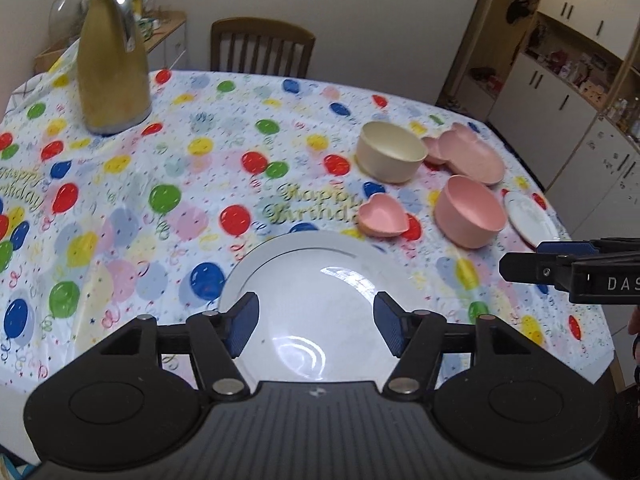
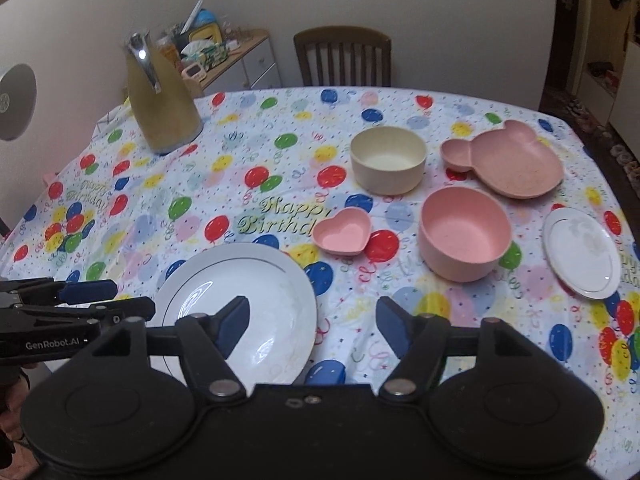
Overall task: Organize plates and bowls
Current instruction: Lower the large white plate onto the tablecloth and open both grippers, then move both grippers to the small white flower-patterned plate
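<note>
Both spread and empty, left gripper (image 1: pixel 316 326) poised over the big white plate (image 2: pixel 236 304), right gripper (image 2: pixel 314 328) beside it, probably to stack onto; beyond, heart dish (image 2: pixel 342 236), pink bowl (image 2: pixel 464 240), small plate (image 2: pixel 582 252), cream bowl (image 2: pixel 388 164), bear plate (image 2: pixel 516 164) scattered, unsorted

Left gripper (image 1: pixel 316 326) and right gripper (image 2: pixel 313 326) both apparently wide open, level.

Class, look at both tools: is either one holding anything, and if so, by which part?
Nothing is held. The left tool is open above the large white plate; the right tool is open too.
</note>
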Available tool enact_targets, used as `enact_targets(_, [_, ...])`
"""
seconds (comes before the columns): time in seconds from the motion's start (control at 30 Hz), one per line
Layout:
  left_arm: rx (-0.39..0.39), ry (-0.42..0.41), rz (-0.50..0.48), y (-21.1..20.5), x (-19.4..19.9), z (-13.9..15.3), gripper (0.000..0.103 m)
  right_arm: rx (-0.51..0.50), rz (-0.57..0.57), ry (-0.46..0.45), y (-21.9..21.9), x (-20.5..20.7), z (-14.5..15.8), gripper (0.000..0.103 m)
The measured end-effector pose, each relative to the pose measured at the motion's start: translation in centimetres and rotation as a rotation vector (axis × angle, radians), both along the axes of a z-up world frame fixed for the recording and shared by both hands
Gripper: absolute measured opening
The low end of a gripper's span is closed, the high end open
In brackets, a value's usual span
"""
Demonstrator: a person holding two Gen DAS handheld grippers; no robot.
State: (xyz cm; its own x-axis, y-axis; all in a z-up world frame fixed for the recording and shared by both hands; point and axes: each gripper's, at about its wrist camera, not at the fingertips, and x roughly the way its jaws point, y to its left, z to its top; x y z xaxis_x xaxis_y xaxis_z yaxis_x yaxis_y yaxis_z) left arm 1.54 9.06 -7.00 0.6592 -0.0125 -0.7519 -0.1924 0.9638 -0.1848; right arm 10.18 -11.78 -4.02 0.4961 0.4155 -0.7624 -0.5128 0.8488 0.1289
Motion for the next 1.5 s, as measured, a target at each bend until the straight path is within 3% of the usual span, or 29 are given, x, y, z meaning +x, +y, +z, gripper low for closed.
enact_targets(0.13, [0.004,-0.035,-0.038,-1.5,0.3,1.2,0.064,0.017,-0.048,-0.048,-1.7,-0.9,1.2,0.081])
enact_targets(0.27, [0.004,-0.075,-0.072,-2.8,0.5,2.2,0.076,0.035,-0.104,-0.094,-3.5,-2.0,2.3,0.088])
enact_targets(0.5, [-0.011,-0.128,-0.124,-4.8,1.5,3.6,0.081,0.051,-0.192,-0.19,-6.4,-3.3,4.0,0.102])
enact_targets(0.83, [0.002,-0.204,-0.191,-8.1,3.3,4.9,0.082,0.068,-0.282,-0.246,-10.1,-3.6,4.5,0.103])
enact_targets(1.23, [0.029,-0.201,-0.233,-14.5,7.5,4.3,0.082,0.073,-0.311,-0.243,-16.5,-0.3,3.4,0.103])
enact_targets(1.37, [0.033,-0.206,-0.219,-17.0,9.3,4.0,0.103,0.065,-0.289,-0.239,-18.9,2.1,3.0,0.103])
enact_targets(1.5, [0.026,-0.181,-0.191,-19.8,11.6,3.6,0.103,0.056,-0.256,-0.227,-21.5,5.0,2.6,0.103])
